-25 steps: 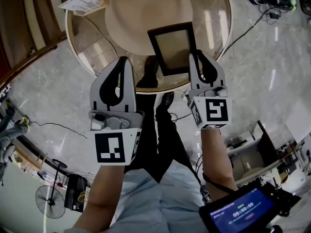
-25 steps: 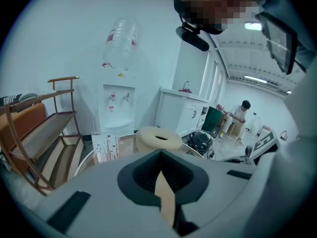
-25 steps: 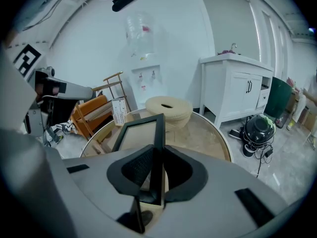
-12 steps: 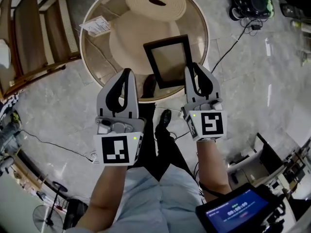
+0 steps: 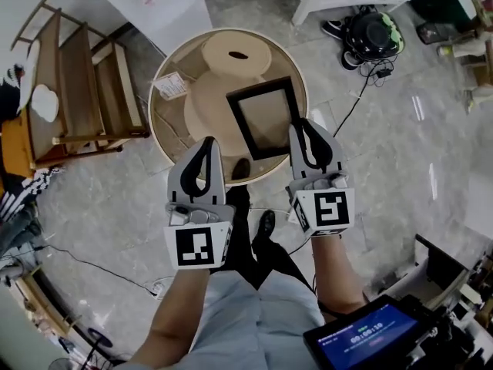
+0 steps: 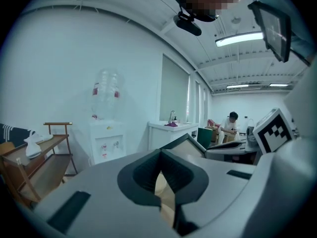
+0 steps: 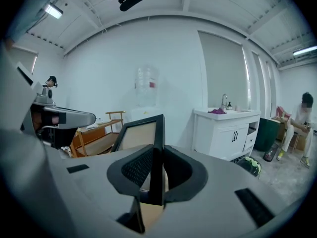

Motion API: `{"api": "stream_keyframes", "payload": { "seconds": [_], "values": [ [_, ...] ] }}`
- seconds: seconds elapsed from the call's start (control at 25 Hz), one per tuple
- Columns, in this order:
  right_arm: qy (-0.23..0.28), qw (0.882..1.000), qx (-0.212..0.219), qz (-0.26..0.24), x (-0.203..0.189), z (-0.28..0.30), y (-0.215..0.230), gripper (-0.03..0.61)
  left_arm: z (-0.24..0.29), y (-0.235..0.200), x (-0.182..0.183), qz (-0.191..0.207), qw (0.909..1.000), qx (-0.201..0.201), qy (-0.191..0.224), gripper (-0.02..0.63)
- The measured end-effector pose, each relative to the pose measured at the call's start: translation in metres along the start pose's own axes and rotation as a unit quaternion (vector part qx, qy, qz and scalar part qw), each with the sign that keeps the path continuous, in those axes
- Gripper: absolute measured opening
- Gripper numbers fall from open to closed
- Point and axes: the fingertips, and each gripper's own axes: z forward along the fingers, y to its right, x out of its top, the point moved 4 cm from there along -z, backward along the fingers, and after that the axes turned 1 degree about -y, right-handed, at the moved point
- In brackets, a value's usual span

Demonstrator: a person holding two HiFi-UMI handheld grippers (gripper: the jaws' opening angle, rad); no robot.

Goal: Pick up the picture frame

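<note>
The picture frame (image 5: 264,117), black-edged with a tan panel, hangs in the air above the round table (image 5: 164,114). My right gripper (image 5: 301,127) is shut on the frame's right edge. In the right gripper view the black edge (image 7: 157,133) runs upright between the two dark pads. My left gripper (image 5: 208,143) hovers to the left of the frame, apart from it, its jaws shut with nothing in them. The left gripper view shows one corner of the frame (image 6: 189,147) just past my closed tips (image 6: 161,155).
A paper card (image 5: 171,85) lies on the table's left side. A wooden rack (image 5: 81,91) stands at the left. A dark bag with cables (image 5: 373,33) sits on the floor at the upper right, beside a white cabinet (image 7: 225,130). A person sits far off.
Both grippers have risen. The frame has gone up with the right gripper, and the table below now looks smaller and farther away.
</note>
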Motion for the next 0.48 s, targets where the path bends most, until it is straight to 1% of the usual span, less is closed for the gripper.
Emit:
{"api": "stream_keyframes", "payload": {
  "seconds": [0.04,0.2,0.48],
  "values": [
    [0.008,1.0,-0.002,-0.001,0.009,-0.01,0.0,0.08,-0.007,0.005,0.009,0.006,1.0,-0.001,0.006,0.011],
    [0.04,0.999,-0.012,-0.005,0.043,-0.054,-0.004,0.08,-0.039,0.028,0.051,0.012,0.9985,-0.003,0.053,0.011],
    [0.092,0.995,-0.021,-0.018,0.087,-0.134,-0.01,0.08,-0.102,0.065,0.104,0.037,0.993,0.002,0.112,0.011]
  ]
}}
